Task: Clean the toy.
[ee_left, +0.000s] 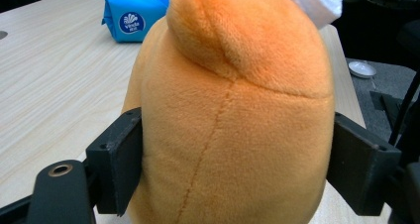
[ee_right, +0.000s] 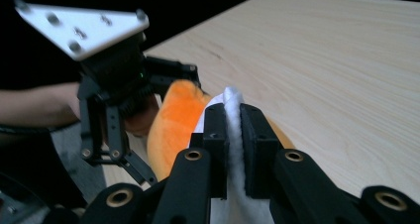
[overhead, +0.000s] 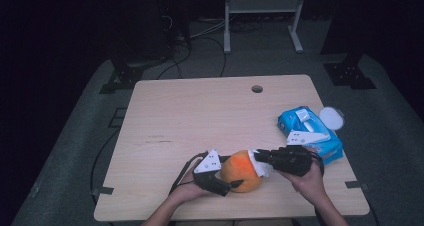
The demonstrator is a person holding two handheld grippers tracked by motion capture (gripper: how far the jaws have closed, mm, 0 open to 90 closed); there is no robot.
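Observation:
An orange plush toy (overhead: 241, 172) stands near the front edge of the wooden table (overhead: 200, 116). My left gripper (overhead: 231, 172) comes in from the left and is shut on it. In the left gripper view the two black pads (ee_left: 116, 164) press into the sides of the plush toy (ee_left: 233, 110). My right gripper (overhead: 259, 159) reaches in from the right, shut on a white wipe (overhead: 261, 168) that lies against the toy's upper right side. In the right gripper view the wipe (ee_right: 233, 110) is pinched between the jaws of my right gripper (ee_right: 234, 132), with the toy (ee_right: 173, 120) just behind it.
A blue pack of wet wipes (overhead: 312, 133) lies at the table's right edge, just behind my right hand, with a round white lid (overhead: 331, 118) beside it. A cable hole (overhead: 257, 89) sits near the far edge. A white rack stands on the floor beyond the table.

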